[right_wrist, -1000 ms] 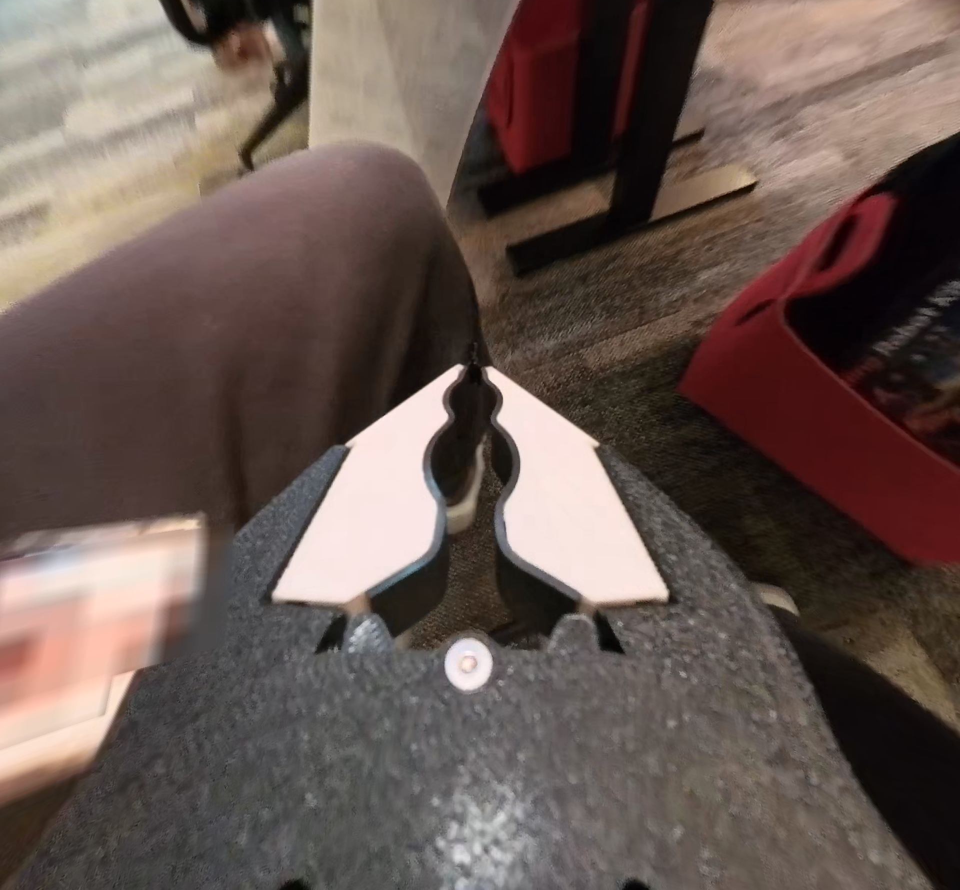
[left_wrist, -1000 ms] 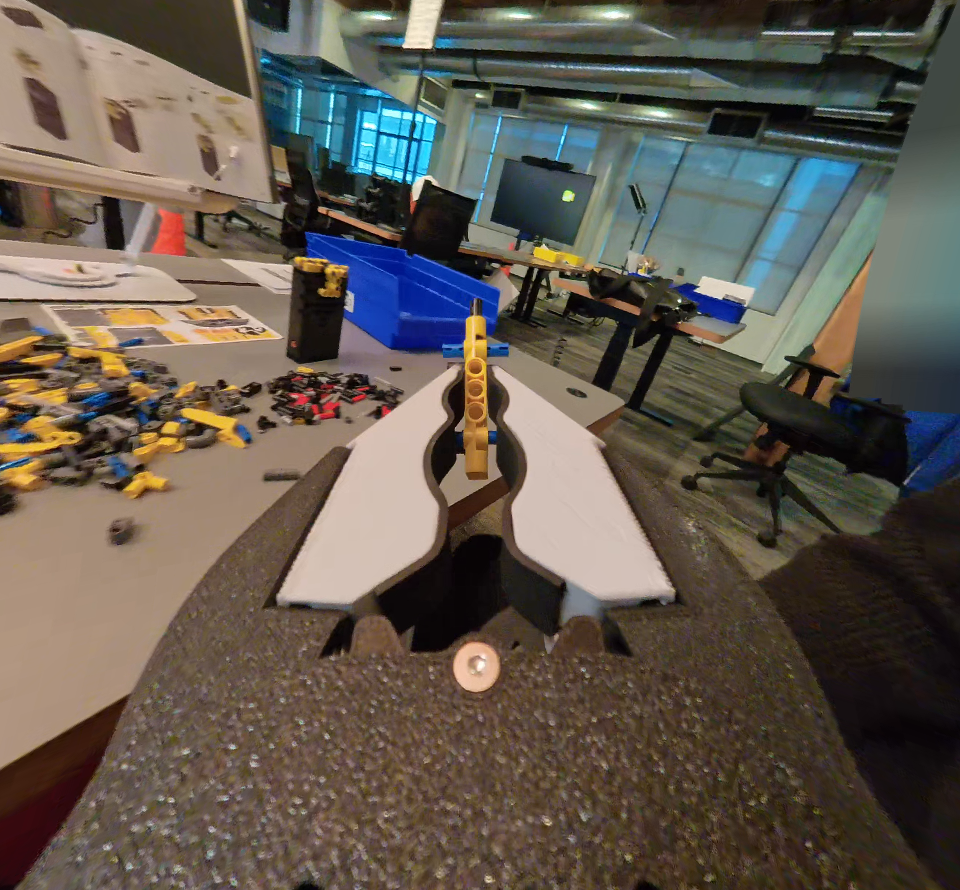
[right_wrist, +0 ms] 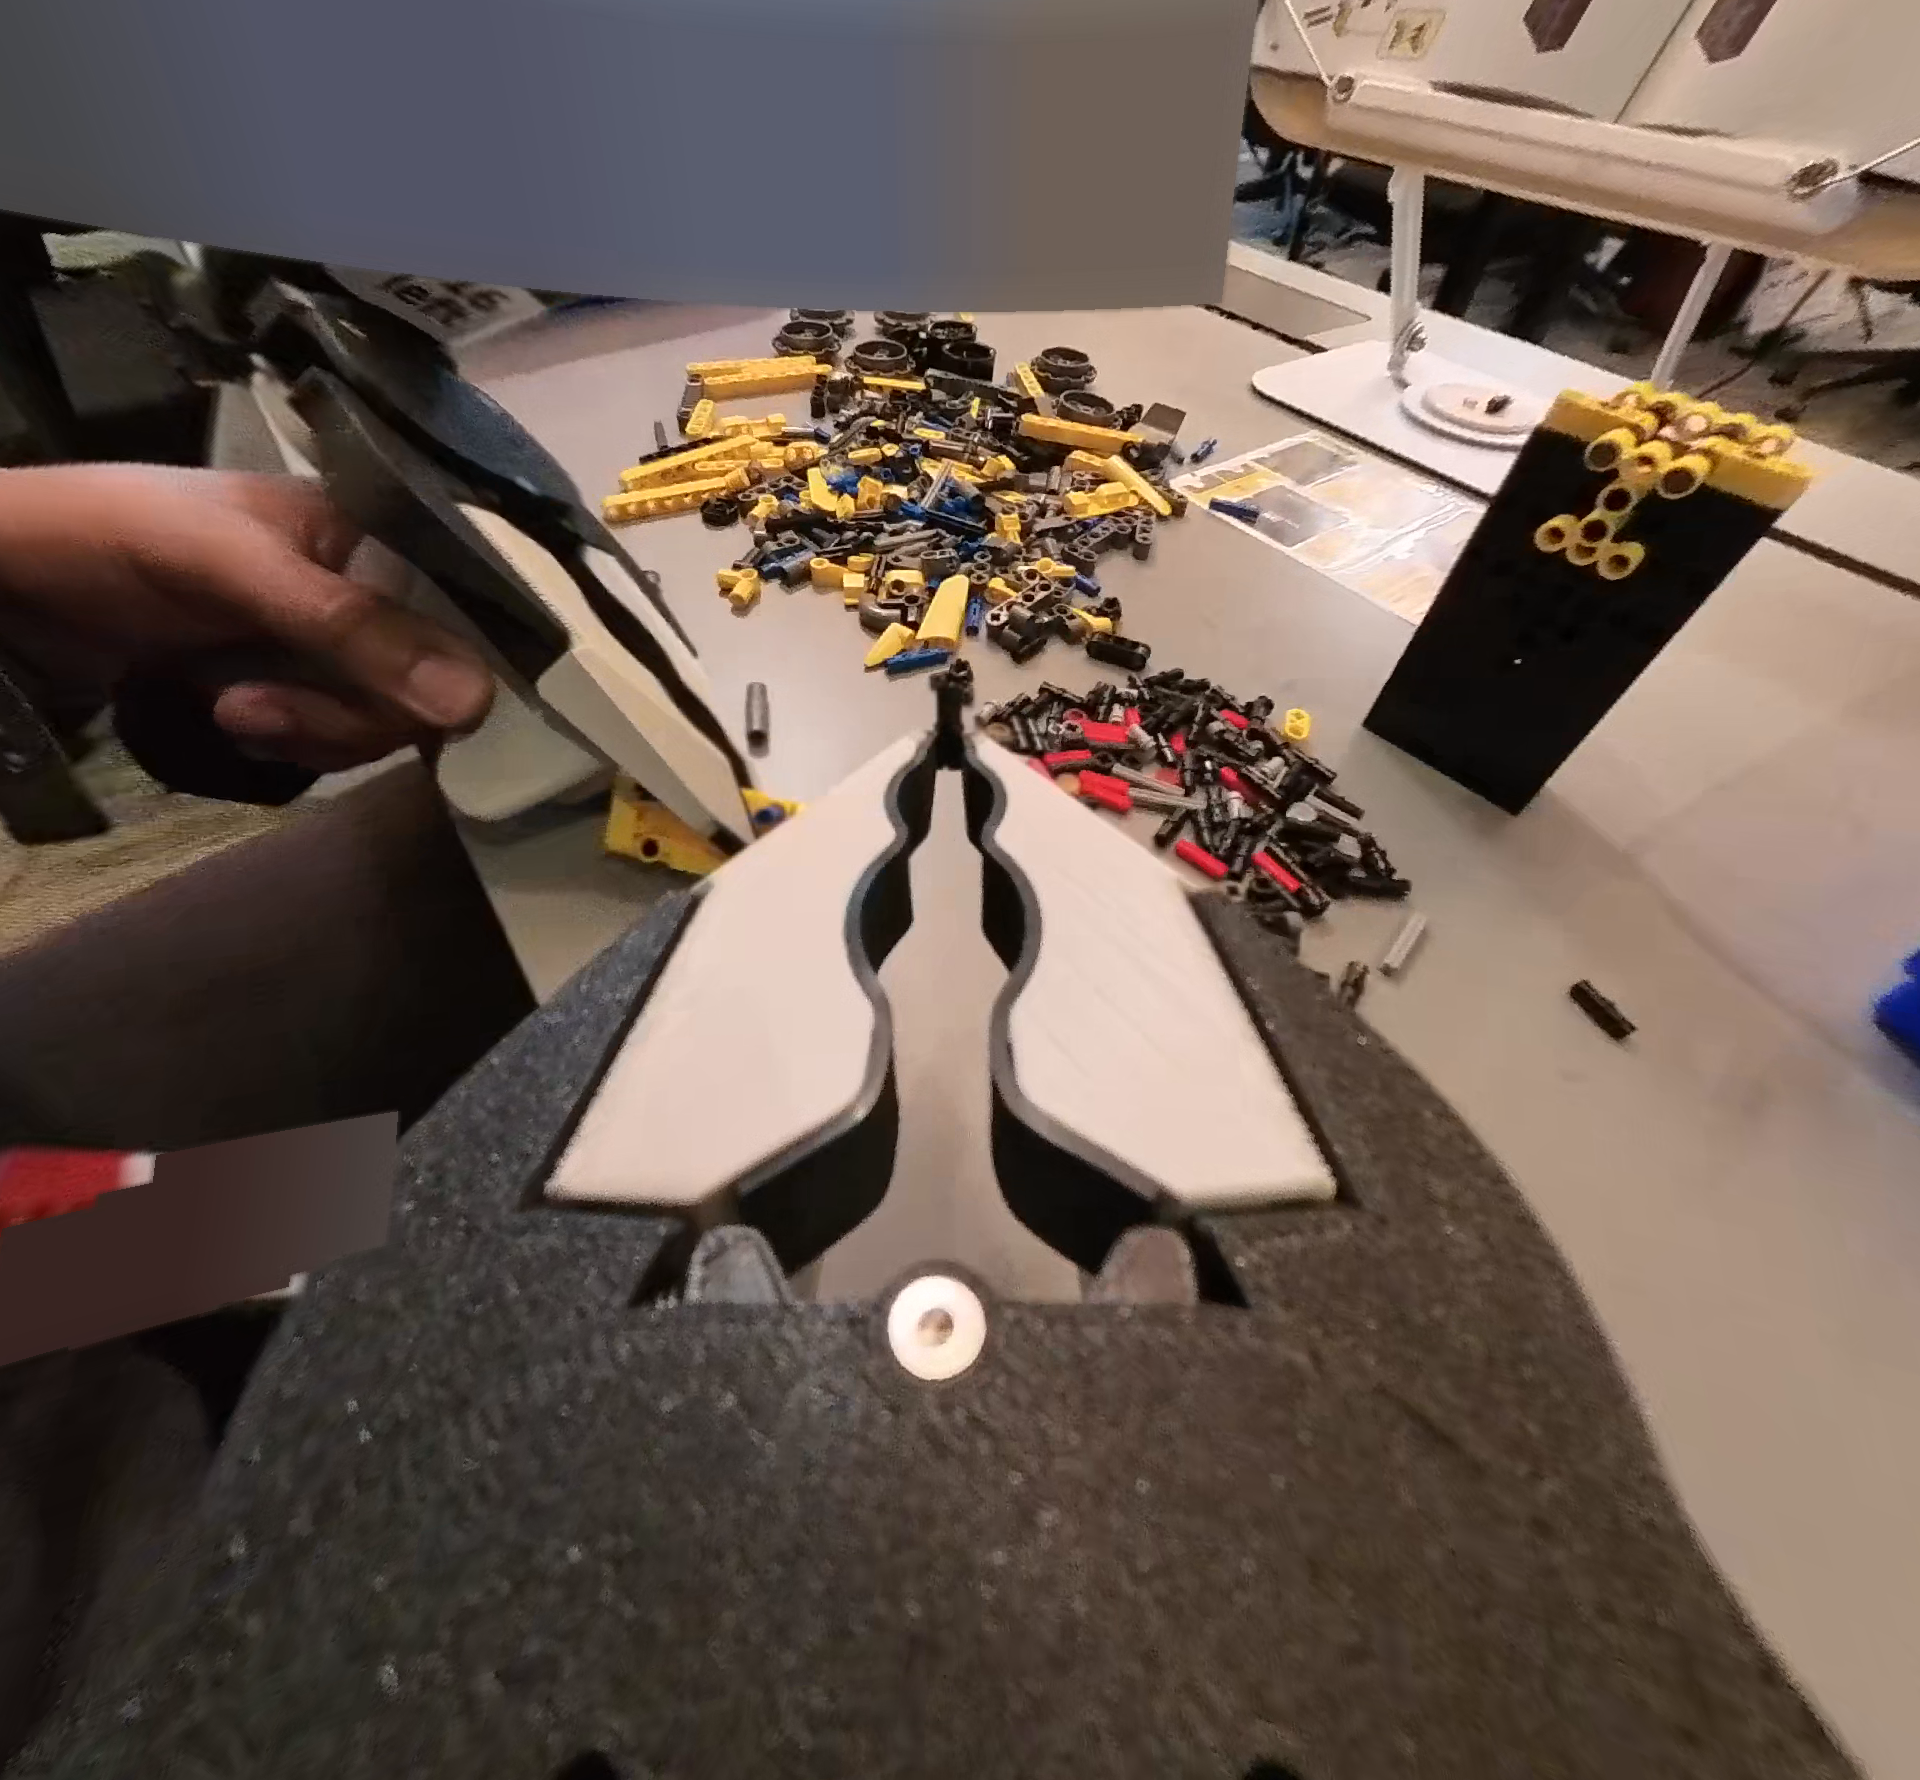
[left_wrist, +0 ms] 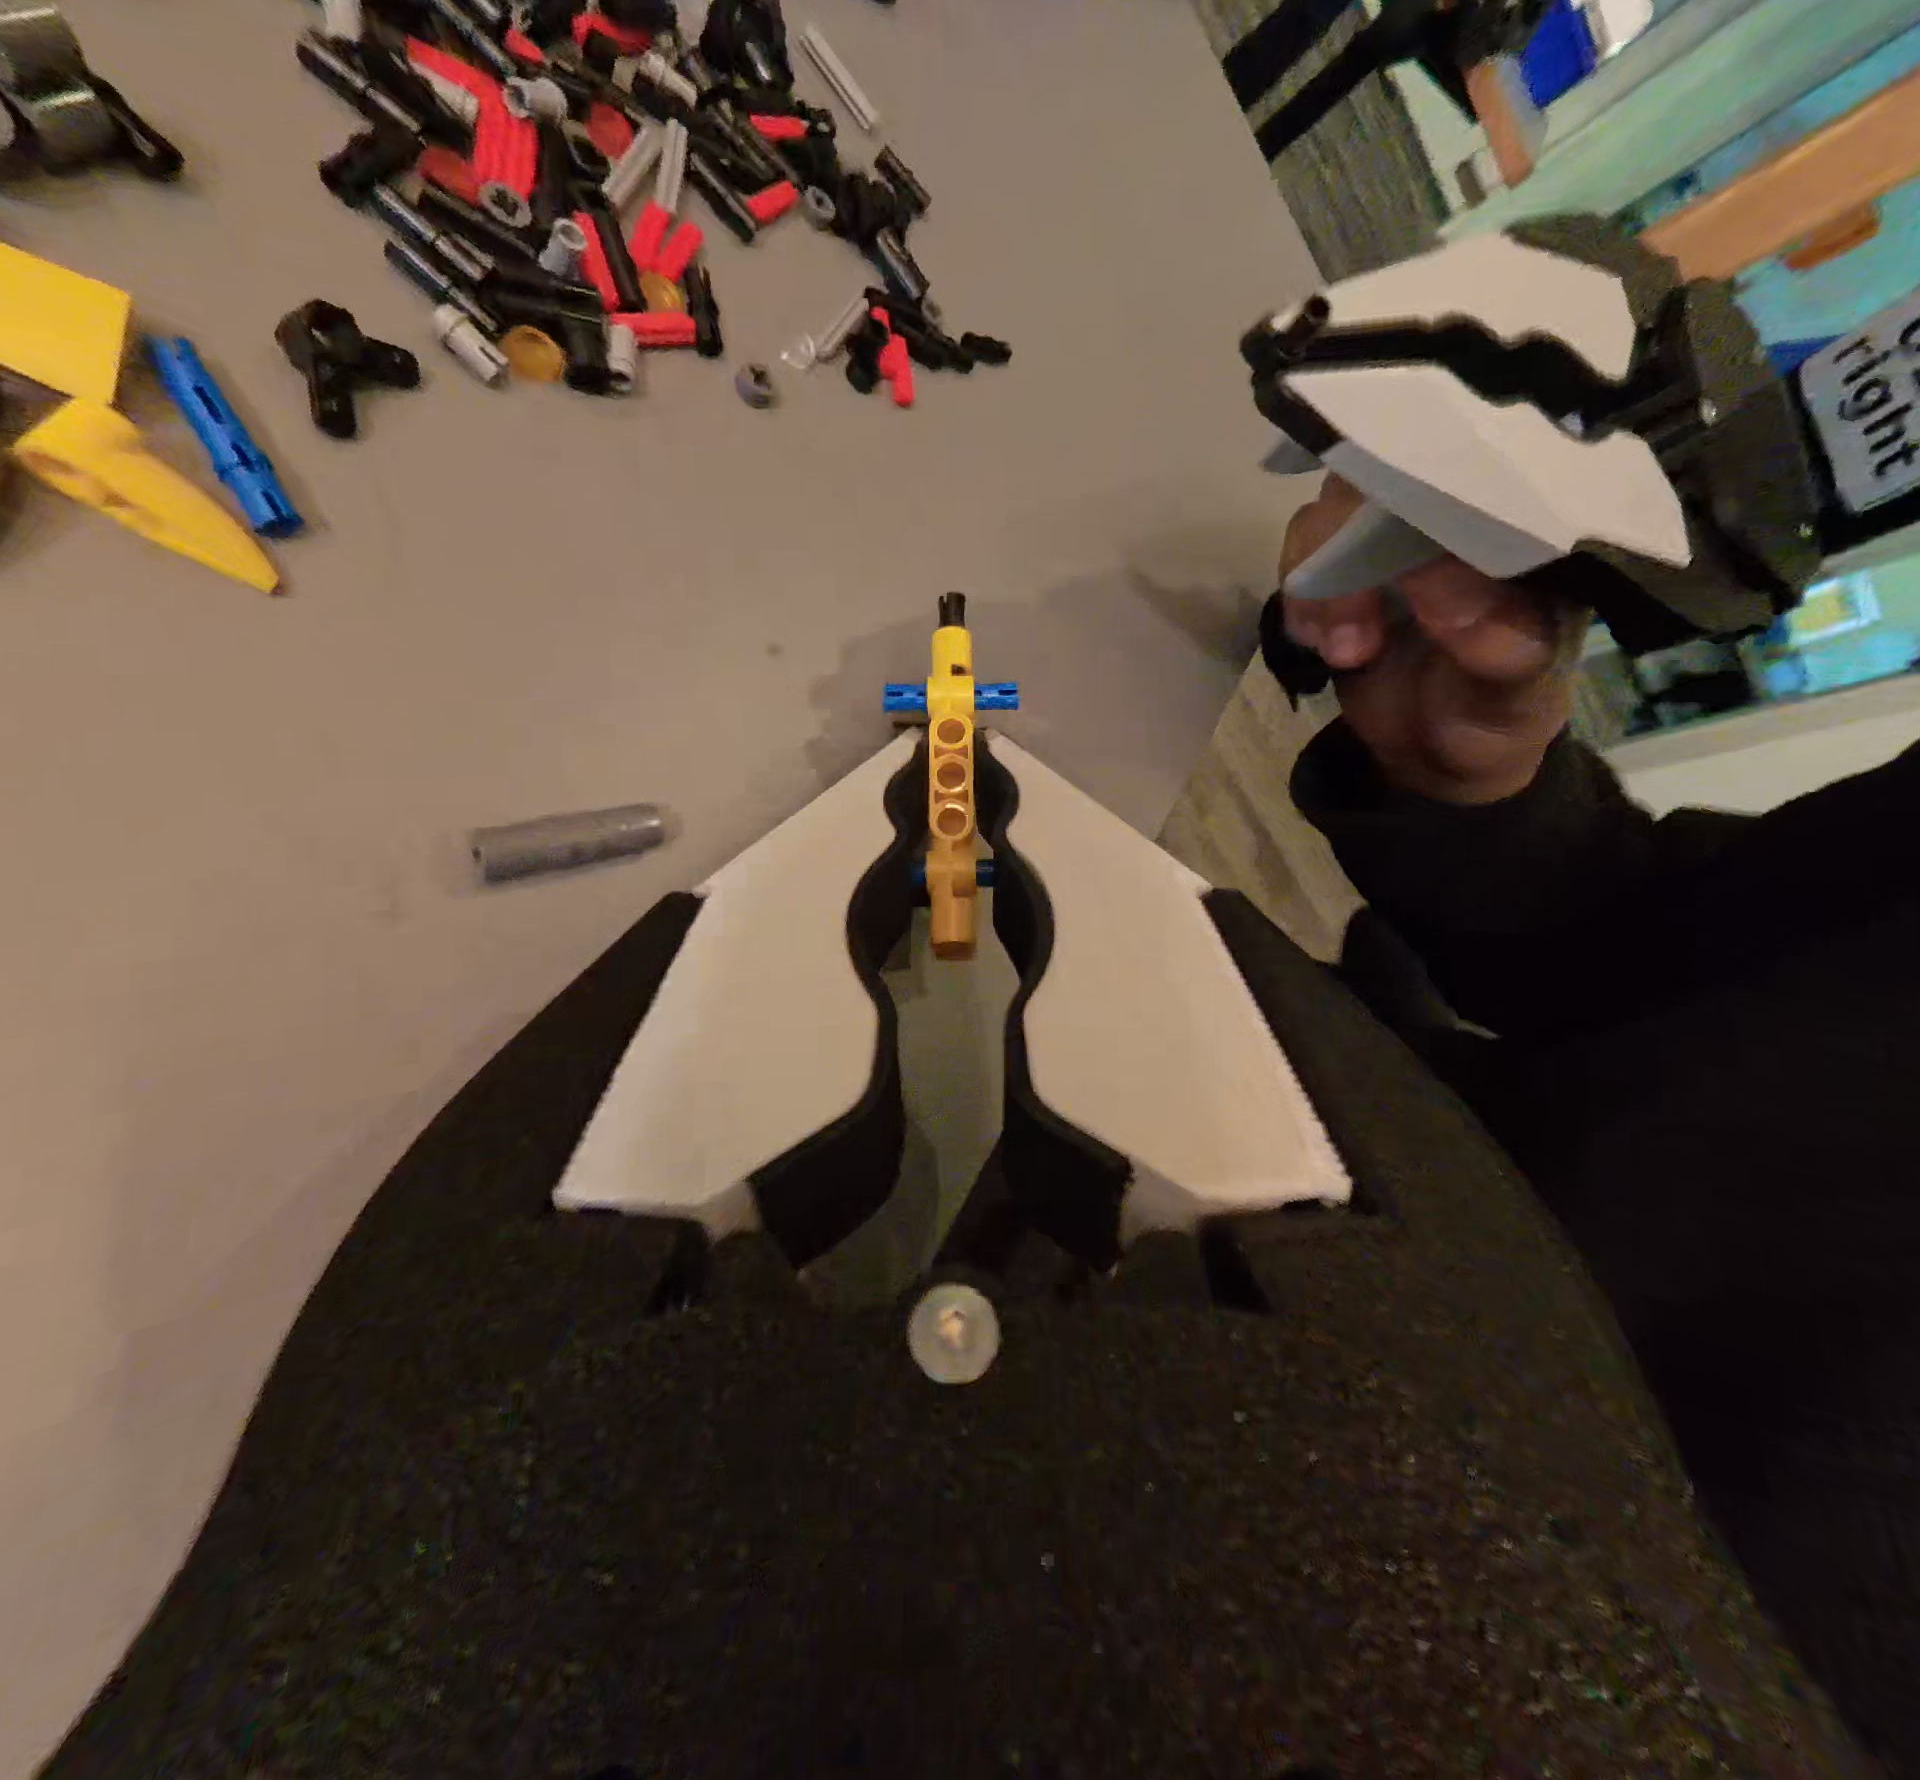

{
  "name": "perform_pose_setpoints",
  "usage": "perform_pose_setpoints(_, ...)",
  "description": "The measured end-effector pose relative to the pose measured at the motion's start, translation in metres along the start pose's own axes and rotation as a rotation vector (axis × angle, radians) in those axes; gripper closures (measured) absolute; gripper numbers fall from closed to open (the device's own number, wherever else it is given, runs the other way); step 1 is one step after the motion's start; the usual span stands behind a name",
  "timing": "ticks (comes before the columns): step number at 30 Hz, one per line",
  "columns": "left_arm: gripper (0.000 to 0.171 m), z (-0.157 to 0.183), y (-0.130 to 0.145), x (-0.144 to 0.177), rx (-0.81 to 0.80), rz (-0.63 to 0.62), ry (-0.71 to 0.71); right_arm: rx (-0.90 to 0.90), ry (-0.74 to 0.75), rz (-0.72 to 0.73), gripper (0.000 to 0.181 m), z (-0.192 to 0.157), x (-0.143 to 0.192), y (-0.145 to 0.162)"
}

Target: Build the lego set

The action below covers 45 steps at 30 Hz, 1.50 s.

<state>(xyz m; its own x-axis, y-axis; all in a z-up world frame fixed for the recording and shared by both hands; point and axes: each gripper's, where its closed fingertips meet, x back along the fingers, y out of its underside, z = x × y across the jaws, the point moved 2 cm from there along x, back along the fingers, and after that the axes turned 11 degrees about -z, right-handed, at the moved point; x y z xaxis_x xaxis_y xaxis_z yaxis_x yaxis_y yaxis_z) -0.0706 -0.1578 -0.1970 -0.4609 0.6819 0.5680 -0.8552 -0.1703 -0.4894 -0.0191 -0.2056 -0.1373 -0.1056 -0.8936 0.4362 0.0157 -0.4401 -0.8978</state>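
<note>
My left gripper [left_wrist: 951, 743] is shut on a yellow holed beam [left_wrist: 951, 795] with blue pins through it and a black pin at its far end. It points down at the grey table [left_wrist: 623, 650] near the table's edge. My right gripper [right_wrist: 948, 743] is shut on a small black pin [right_wrist: 948, 696] that sticks out of its tips. In the left wrist view the right gripper [left_wrist: 1299, 348] hovers up and to the right of the beam, held by a hand [left_wrist: 1434, 650]. In the right wrist view the left gripper [right_wrist: 743, 821] is to the left, tips low at the table over the yellow beam [right_wrist: 665, 831].
A pile of black, red and grey pins [left_wrist: 623, 172] [right_wrist: 1195, 795] lies ahead. A pile of yellow, blue and black parts [right_wrist: 914, 504] lies farther off. A grey tube [left_wrist: 566, 840], a black block with a yellow top [right_wrist: 1579, 608] and a booklet stand [right_wrist: 1558, 120] are on the table. Tip to tip, the grippers are about 8 cm apart.
The left gripper has tilted down from looking across the room to facing the tabletop, still holding the beam. The right gripper has risen from below the table to above it, pointing at the parts.
</note>
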Motion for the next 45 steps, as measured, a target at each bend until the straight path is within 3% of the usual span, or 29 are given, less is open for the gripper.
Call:
perform_pose_setpoints(2,0.164,-0.005,-0.004,0.002,0.042,0.002,0.000,-0.022,-0.013,0.002,0.176,0.000,0.002,-0.003)
perform_pose_setpoints(7,0.151,-0.020,-0.002,0.020,-0.022,-0.026,-0.197,-0.040,-0.020,0.010,0.176,-0.009,0.013,-0.013)
perform_pose_setpoints(13,0.146,-0.011,-0.004,0.062,-0.128,0.099,-0.312,-0.017,-0.014,-0.021,0.176,-0.037,0.019,-0.008)
perform_pose_setpoints(15,0.146,0.010,-0.002,0.071,-0.163,0.152,-0.226,0.012,-0.033,-0.028,0.176,-0.052,0.018,-0.010)
perform_pose_setpoints(20,0.146,0.060,0.012,0.069,-0.103,0.217,0.146,0.175,0.020,-0.065,0.176,-0.082,0.015,-0.012)
perform_pose_setpoints(26,0.146,0.076,0.019,0.063,0.000,0.329,0.364,0.411,0.123,-0.047,0.176,-0.103,0.011,-0.012)
perform_pose_setpoints(36,0.147,0.070,0.019,0.063,0.036,0.359,0.406,0.448,0.120,0.004,0.177,-0.102,0.007,-0.021)
perform_pose_setpoints(39,0.164,0.069,0.019,0.063,0.049,0.374,0.406,0.466,0.123,-0.008,0.176,-0.103,0.003,-0.019)
perform_pose_setpoints(45,0.168,0.066,0.020,0.069,0.127,0.433,0.490,0.458,0.077,0.069,0.176,-0.109,0.005,-0.024)
